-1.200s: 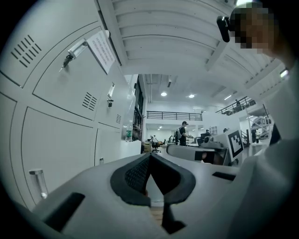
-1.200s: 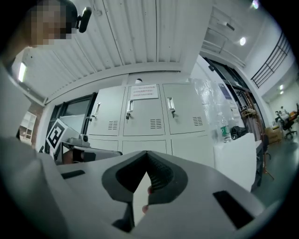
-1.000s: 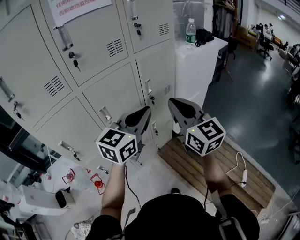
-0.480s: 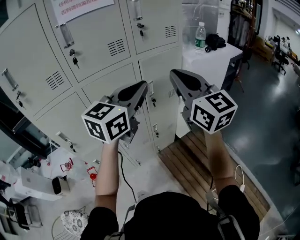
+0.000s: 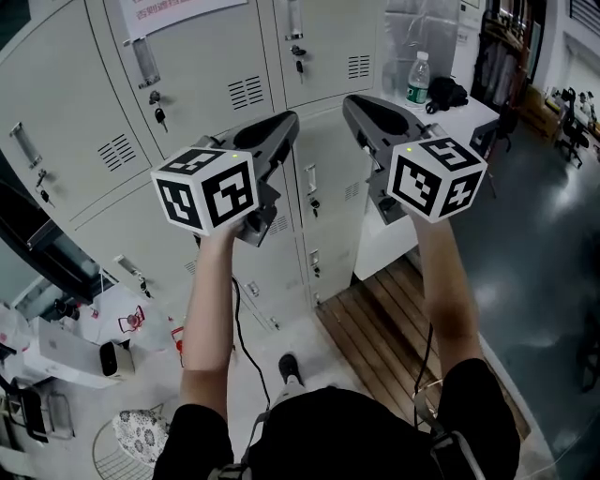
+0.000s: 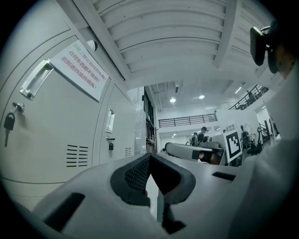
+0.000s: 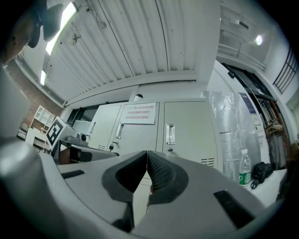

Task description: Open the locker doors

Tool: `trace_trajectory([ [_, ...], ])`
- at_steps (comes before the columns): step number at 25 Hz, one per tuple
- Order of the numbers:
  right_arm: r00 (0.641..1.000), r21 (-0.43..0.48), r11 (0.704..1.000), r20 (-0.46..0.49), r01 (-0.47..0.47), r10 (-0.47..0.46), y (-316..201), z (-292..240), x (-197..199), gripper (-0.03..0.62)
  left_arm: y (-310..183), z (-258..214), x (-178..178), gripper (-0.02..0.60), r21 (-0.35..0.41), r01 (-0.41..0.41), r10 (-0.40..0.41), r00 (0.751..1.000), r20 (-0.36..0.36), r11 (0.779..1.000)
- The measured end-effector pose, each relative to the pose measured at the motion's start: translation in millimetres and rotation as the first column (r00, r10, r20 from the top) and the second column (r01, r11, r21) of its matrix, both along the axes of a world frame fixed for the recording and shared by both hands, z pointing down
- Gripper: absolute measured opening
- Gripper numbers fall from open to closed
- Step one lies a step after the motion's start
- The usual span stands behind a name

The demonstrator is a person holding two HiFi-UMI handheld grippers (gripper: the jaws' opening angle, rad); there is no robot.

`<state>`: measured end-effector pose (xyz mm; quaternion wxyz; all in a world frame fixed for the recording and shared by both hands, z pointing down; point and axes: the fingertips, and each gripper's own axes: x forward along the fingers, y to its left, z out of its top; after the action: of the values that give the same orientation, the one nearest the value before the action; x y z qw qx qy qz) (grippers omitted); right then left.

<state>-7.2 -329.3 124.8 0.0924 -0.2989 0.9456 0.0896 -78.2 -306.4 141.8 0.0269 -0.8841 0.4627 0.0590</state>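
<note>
A bank of grey lockers [image 5: 216, 56] fills the upper left of the head view. Each door has a recessed handle [image 5: 145, 61], a key [image 5: 160, 116] in its lock and a vent. A paper notice [image 5: 173, 11] hangs on one upper door. My left gripper [image 5: 287, 122] is held up in front of the middle doors, shut and empty, apart from them. My right gripper [image 5: 352, 101] is raised beside it, also shut with nothing in it. The left gripper view shows its shut pads [image 6: 140, 172] and the notice door [image 6: 56, 116]. The right gripper view shows a handle [image 7: 170, 134] straight ahead.
A white cabinet [image 5: 398, 220] stands right of the lockers, with a water bottle [image 5: 418, 80] and a black item [image 5: 448, 92] on top. A wooden pallet [image 5: 375, 328] lies on the floor below. Boxes and bags [image 5: 75, 347] crowd the floor at left. A dark opening [image 5: 33, 244] shows at the left edge.
Both grippers have risen from the low doors to the level of the middle doors, still side by side. Their jaws stayed shut.
</note>
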Motion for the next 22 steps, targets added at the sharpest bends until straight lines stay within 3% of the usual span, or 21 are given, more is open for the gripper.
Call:
trace_trajectory([
  [11, 0.999, 0.027, 1.0, -0.047, -0.009, 0.011, -51.9, -43.0, -33.5, 0.006, -44.4, -20.6, -15.1, 0.015, 0.01, -0.008, 0.008, 0.999, 0.038, 1.0],
  [22, 0.995, 0.023, 0.999, -0.092, -0.024, 0.026, -118.5, -72.2, -73.7, 0.066, -81.3, -24.3, -35.4, 0.015, 0.023, -0.021, 0.02, 0.997, 0.069, 0.999],
])
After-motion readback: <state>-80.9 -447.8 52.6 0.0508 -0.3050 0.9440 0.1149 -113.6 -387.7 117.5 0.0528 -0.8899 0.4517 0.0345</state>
